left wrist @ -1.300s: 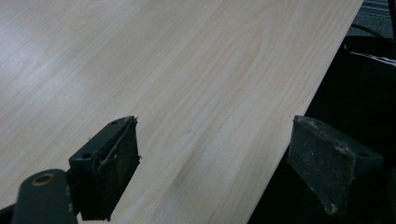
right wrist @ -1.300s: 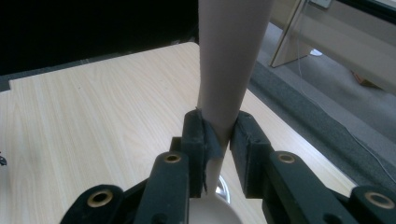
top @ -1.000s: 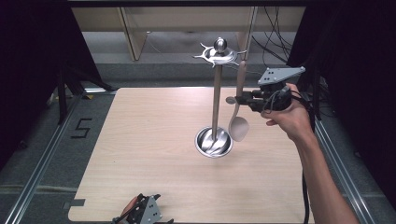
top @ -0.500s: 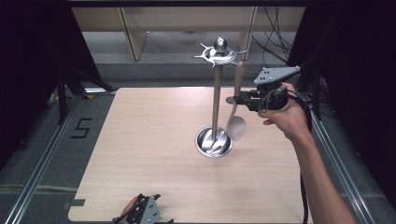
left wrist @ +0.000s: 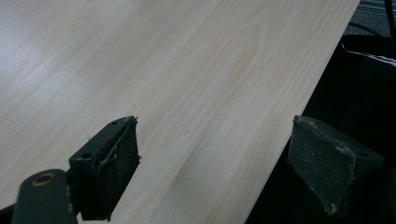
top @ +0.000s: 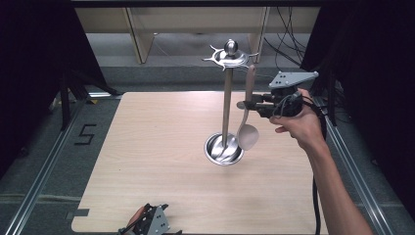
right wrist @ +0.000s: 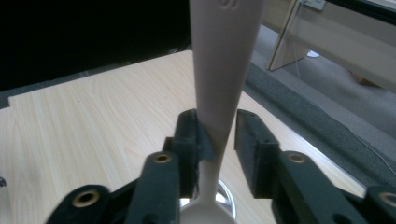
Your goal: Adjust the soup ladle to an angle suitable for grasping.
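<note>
Spoon point(top: 247, 128): hangs from stand point(top: 227, 98); my right gripper point(right wrist: 215, 135) jaws, just opening, bracket its handle loosely. Risk: withdrawing sideways snags it, swinging it off the hook.

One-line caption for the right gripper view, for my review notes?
Right tool, jaws just opening, straddles the handle of a pale beige plastic spoon that hangs bowl-down over the light wooden table.

One spoon point(top: 247, 133), one stand point(top: 225, 105), two claws.
</note>
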The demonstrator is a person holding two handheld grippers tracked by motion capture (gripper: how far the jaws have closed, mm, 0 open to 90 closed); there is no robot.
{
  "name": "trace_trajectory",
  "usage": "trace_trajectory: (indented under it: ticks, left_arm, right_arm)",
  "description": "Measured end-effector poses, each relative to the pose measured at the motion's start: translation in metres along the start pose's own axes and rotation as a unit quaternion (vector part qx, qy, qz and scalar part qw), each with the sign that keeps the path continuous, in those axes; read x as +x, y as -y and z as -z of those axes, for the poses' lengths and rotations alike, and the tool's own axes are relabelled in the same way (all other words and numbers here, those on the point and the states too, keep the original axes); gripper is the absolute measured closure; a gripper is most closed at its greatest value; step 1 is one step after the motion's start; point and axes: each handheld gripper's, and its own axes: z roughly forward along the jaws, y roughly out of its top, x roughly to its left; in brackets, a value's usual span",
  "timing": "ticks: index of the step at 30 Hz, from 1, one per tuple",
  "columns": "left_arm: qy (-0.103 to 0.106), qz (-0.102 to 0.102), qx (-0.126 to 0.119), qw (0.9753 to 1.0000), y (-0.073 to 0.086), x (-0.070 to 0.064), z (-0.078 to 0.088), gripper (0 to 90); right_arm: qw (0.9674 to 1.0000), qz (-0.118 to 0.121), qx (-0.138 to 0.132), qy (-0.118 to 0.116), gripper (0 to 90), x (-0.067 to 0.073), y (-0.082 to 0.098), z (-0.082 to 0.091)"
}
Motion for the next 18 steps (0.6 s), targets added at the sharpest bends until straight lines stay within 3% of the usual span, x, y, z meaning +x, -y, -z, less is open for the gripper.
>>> trace_trajectory:
  ticks: [1, 3, 4, 7, 9, 10, 14, 16, 18]
  left_arm:
    - [-0.002, -0.006, 0.006, 1.0000, 0.000, 0.001, 0.001, 15.5]
    - [0.004, 0.005, 0.000, 1.0000, 0.000, 0.000, -0.001, 15.5]
    - [-0.005, -0.001, 0.003, 1.0000, 0.000, 0.001, -0.001, 15.5]
    - [-0.006, -0.001, 0.003, 1.0000, 0.000, 0.001, -0.001, 15.5]
    - [0.008, 0.006, -0.001, 1.0000, 0.000, 0.000, -0.001, 15.5]
    - [0.001, -0.005, 0.007, 1.0000, 0.000, 0.001, 0.000, 15.5]
    - [-0.006, -0.007, 0.007, 0.9999, 0.000, 0.002, 0.001, 15.5]
    - [-0.003, -0.009, 0.009, 0.9999, 0.000, 0.003, 0.002, 15.5]
    - [-0.004, -0.010, 0.012, 0.9999, 0.000, 0.003, 0.002, 15.5]
  right_arm:
    - [1.0000, -0.010, -0.002, -0.002, 67.5, 0.002, 0.000, 0.000]
    - [0.9999, -0.007, -0.006, -0.004, 65.9, 0.002, 0.001, 0.003]
    - [0.9998, -0.015, -0.011, -0.002, 64.2, 0.004, 0.002, 0.004]
    - [0.9998, -0.013, -0.017, 0.002, 58.5, 0.004, 0.006, 0.009]
    - [0.9997, -0.006, -0.019, 0.011, 56.4, 0.006, 0.008, 0.013]
    - [0.9996, -0.005, -0.025, 0.008, 56.2, 0.006, 0.009, 0.013]
    - [0.9996, -0.014, -0.026, 0.001, 51.1, 0.013, 0.014, 0.020]
    - [0.9995, 0.005, -0.030, 0.002, 50.3, 0.014, 0.017, 0.022]
    - [0.9997, 0.003, -0.025, 0.006, 49.7, 0.017, 0.022, 0.024]
